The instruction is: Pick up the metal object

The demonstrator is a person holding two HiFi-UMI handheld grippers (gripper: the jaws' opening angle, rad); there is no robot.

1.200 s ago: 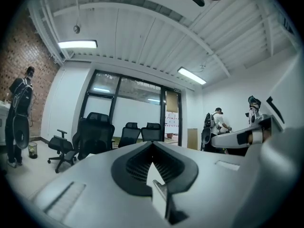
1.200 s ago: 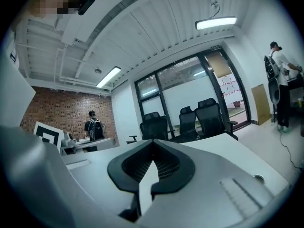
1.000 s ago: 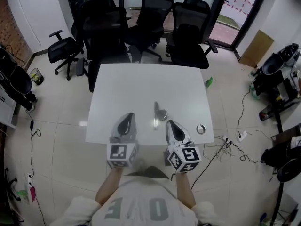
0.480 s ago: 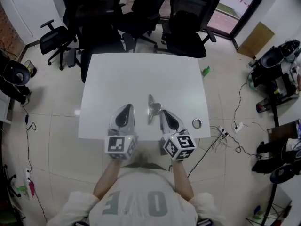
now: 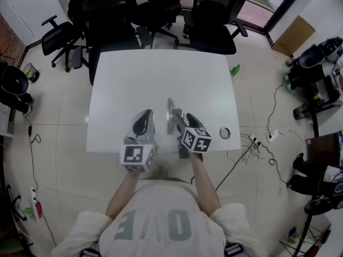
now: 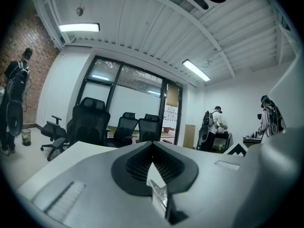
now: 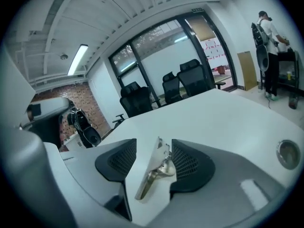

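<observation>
The metal object [image 5: 171,116], a shiny flat bracket with a folded piece, lies on the white table [image 5: 134,79] near its front middle. My right gripper [image 5: 178,119] has reached it. In the right gripper view the metal object [image 7: 153,171] lies between the two dark pads [image 7: 116,163], and the jaws are opening with a clear gap on the left side. My left gripper [image 5: 143,118] rests just left of it, near the table's front edge. In the left gripper view its jaws [image 6: 152,148] meet in a narrow V, shut on nothing, and a bit of the metal object [image 6: 159,194] shows below them.
A small round metal ring [image 5: 224,133] lies on the table at the front right, and the ring [image 7: 288,152] also shows in the right gripper view. Black office chairs [image 5: 214,20] crowd the table's far side. Cables [image 5: 257,149] trail on the floor to the right.
My right gripper has moved forward and left from the table's front edge, and now has the metal object between its jaws. The left gripper has hardly moved.
</observation>
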